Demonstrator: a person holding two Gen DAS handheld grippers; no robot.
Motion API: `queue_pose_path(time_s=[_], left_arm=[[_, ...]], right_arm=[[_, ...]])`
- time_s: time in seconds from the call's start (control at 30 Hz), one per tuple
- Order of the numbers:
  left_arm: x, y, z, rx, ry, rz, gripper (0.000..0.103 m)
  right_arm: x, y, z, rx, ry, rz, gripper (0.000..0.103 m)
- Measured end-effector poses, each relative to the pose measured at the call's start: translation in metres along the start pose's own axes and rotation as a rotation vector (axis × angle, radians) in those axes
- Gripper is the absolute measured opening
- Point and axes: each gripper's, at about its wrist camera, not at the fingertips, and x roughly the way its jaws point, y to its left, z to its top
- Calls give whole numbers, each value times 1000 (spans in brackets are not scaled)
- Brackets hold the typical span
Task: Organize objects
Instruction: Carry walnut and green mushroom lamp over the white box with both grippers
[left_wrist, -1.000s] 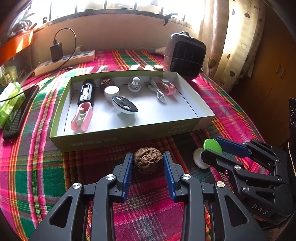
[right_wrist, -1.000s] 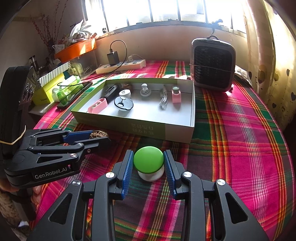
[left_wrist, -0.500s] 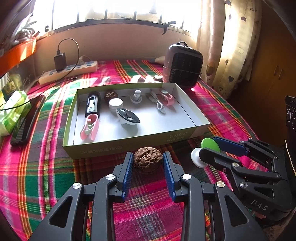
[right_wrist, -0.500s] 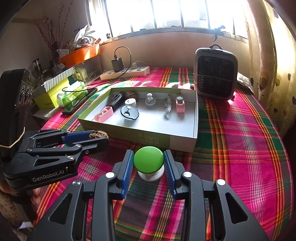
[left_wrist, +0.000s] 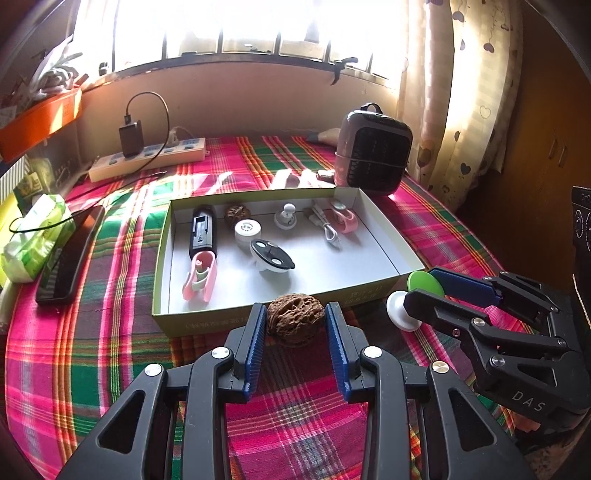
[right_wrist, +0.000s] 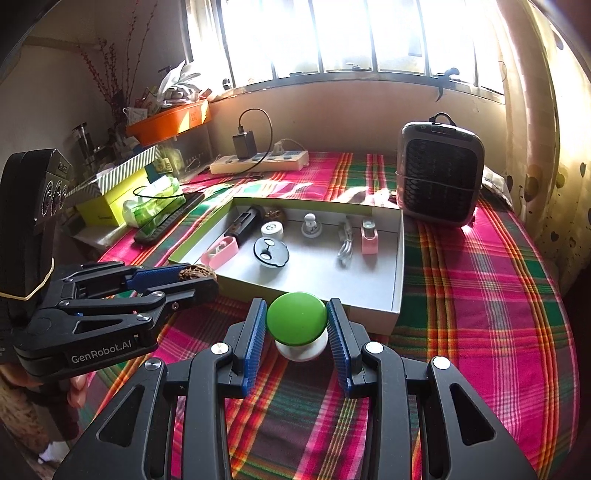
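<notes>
left gripper (left_wrist: 295, 325): jaws closed on a walnut (left_wrist: 294, 318), tilted downward | right gripper (right_wrist: 296, 325): jaws closed on a green knob (right_wrist: 297, 323), tilted downward

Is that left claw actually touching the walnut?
Touching. The left wrist view shows both blue pads of the left gripper pressed against the walnut.

- Daylight is pouring through the window (right_wrist: 332, 37), blowing it out white.
- Sun patches are striping the tablecloth (left_wrist: 110, 332).
- Edges are bending and darkening.
</notes>
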Motion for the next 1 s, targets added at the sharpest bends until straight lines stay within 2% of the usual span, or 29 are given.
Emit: queue_pose_path(time_s=[0.4, 1.0], left_arm=[[0, 7, 8, -4, -15, 19, 30], [18, 28, 19, -52, 1, 41, 30]], right_arm=[[5, 4, 17, -34, -17, -5, 35], [41, 0, 49, -54, 11, -4, 35]])
